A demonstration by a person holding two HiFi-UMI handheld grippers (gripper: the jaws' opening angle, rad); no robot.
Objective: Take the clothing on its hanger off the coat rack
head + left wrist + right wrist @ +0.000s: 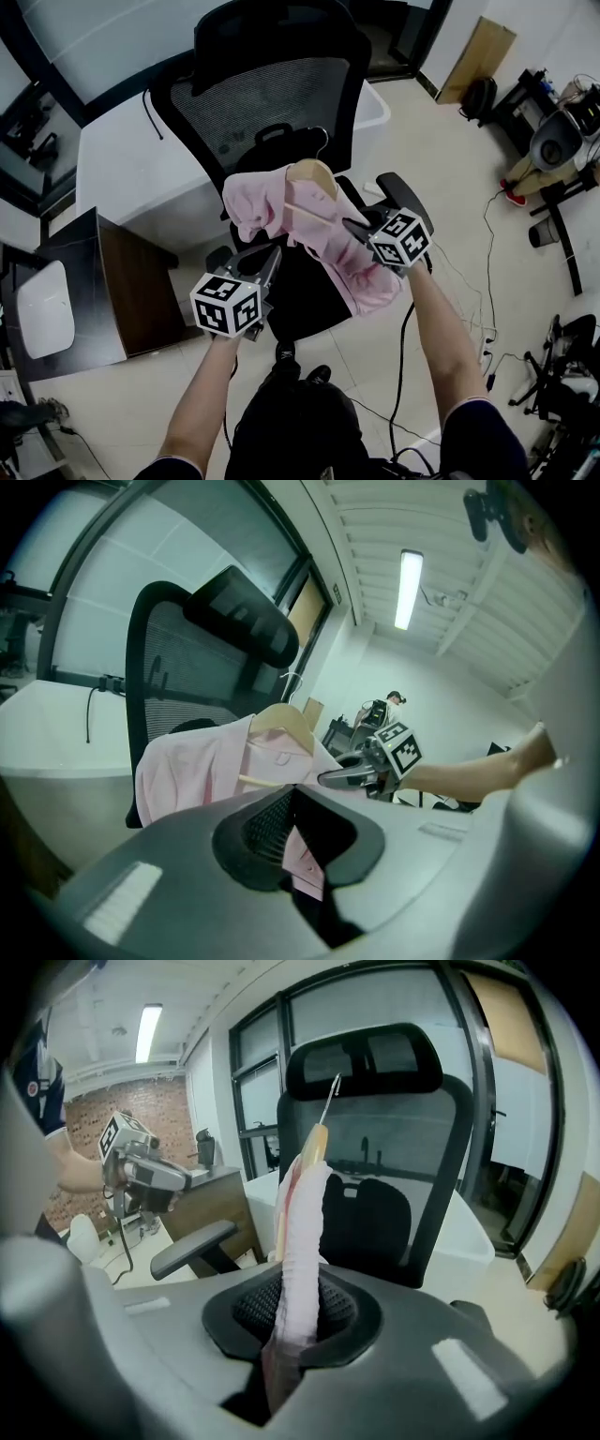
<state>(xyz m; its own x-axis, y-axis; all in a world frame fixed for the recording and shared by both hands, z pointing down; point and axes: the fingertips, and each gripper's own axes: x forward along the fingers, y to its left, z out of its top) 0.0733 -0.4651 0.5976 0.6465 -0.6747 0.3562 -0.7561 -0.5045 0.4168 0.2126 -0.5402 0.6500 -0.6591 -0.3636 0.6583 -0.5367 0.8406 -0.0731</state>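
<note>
Hanging between both claws, the pink shirt (255,202) on its wooden hanger (314,178) is held in the air over the seat of a black office chair (272,94), in front of its mesh backrest. The left claw (269,255) is pressed together on a fold of the shirt: in the left gripper view a strip of pink cloth sits pinched in the narrow slot between its jaws. The right claw (354,225) is likewise closed on the shirt, at the other side. The right gripper view shows the garment edge-on, rising from between the jaws up to the hanger's shoulder. The hanger's thin metal hook (330,1096) points upward with the chair's headrest behind it; whether it touches the chair cannot be told. The shirt drapes loosely, bunched on the person's left and trailing down toward the right claw. Behind the chair stands a white worktop (122,159), with a dark brown cabinet (131,291) just beside it on the person's left.
</note>
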